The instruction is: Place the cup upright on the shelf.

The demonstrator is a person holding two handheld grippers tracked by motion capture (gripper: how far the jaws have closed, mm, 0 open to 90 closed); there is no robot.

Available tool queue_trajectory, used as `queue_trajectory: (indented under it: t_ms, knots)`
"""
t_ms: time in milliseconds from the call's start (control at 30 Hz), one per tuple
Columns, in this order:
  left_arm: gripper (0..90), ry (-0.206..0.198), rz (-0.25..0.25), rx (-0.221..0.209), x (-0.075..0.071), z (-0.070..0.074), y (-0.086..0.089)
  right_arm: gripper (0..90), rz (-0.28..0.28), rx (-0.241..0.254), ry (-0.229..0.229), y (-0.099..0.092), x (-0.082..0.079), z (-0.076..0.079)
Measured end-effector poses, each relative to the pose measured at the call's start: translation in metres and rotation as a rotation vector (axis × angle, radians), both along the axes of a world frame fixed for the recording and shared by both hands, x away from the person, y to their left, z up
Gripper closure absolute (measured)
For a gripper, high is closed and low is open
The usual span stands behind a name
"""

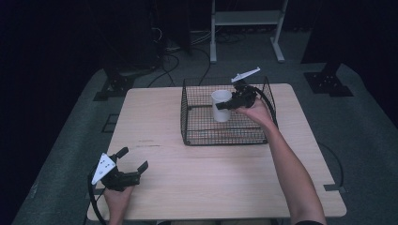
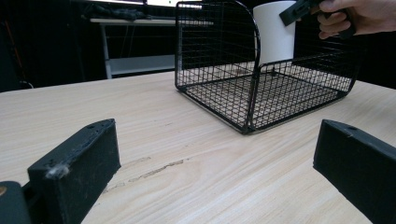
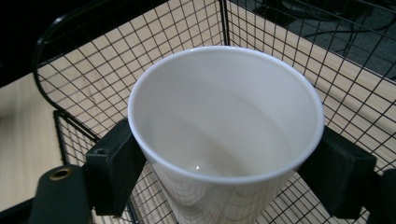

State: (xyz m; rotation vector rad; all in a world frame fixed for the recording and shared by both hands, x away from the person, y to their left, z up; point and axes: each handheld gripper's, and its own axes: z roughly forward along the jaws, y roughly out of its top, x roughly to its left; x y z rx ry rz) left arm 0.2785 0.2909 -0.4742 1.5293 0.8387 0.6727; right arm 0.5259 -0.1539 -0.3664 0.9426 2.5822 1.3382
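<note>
A light wooden table [image 1: 197,178] is seen, scuffed near its front. A black wire basket [image 1: 225,136] is set on its far half.

Cup [image 3: 224,140] base cut off by bottom edge in right gripper view; in left gripper view its lower part sits behind basket [image 2: 261,88] mesh, rim cut by top edge. Basket floor contents too small to tell

Cups: one white cup [image 1: 221,106]
Baskets: one wire basket [image 1: 192,131]
Tables: one wooden table [image 1: 197,178]
Grippers: two, left gripper [image 1: 132,164] and right gripper [image 1: 224,104]
</note>
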Motion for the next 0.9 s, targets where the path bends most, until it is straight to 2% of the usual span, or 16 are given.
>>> queue_trajectory:
  t_ms: [567, 600, 900]
  knots:
    - [0.0, 0.001, -0.004, -0.002, 0.000, 0.000, 0.000, 19.4, 0.003, -0.031, 0.020, 0.009, 0.010, -0.016]
    - [0.0, 0.000, -0.002, -0.002, 0.000, 0.000, 0.000, 19.3, 0.005, -0.049, 0.026, 0.010, 0.011, -0.018]
    - [0.0, 0.000, -0.003, -0.002, 0.000, 0.000, 0.000, 19.3, 0.010, -0.078, 0.038, 0.013, 0.012, -0.022]
